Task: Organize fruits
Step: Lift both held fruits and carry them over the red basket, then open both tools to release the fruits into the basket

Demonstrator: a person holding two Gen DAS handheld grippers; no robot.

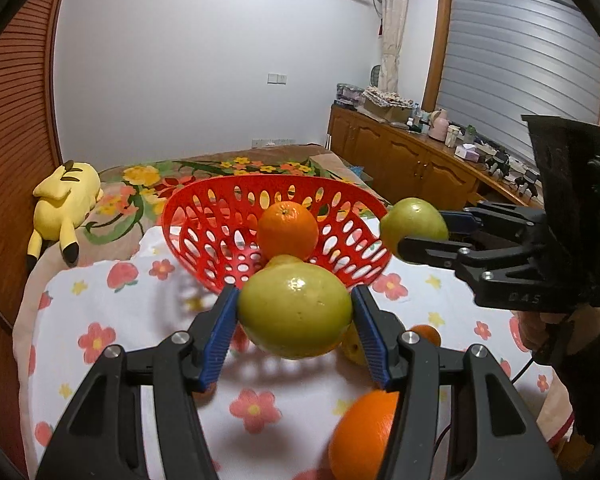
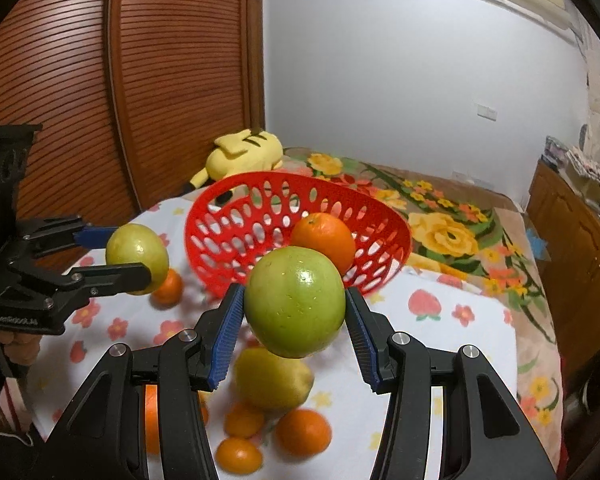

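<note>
My left gripper (image 1: pixel 295 312) is shut on a green apple (image 1: pixel 295 312) and holds it above the cloth, just short of the red perforated basket (image 1: pixel 204 216). My right gripper (image 2: pixel 295 308) is shut on another green apple (image 2: pixel 295 308), also in the air in front of the basket (image 2: pixel 220 216). One orange (image 1: pixel 287 230) lies in the basket, which is tilted toward me. In the left wrist view the right gripper (image 1: pixel 420 232) holds its apple (image 1: pixel 408 220) beside the basket's right rim. In the right wrist view the left gripper (image 2: pixel 136 258) is left of the basket.
Loose fruit lies on the flower-print cloth (image 2: pixel 440 344): a yellow pear (image 2: pixel 270 380) and several oranges (image 2: pixel 302 432), one large orange (image 1: pixel 364 436) under my left gripper. A yellow plush toy (image 1: pixel 66 204) lies at the back left. A wooden cabinet (image 1: pixel 404 164) runs along the right.
</note>
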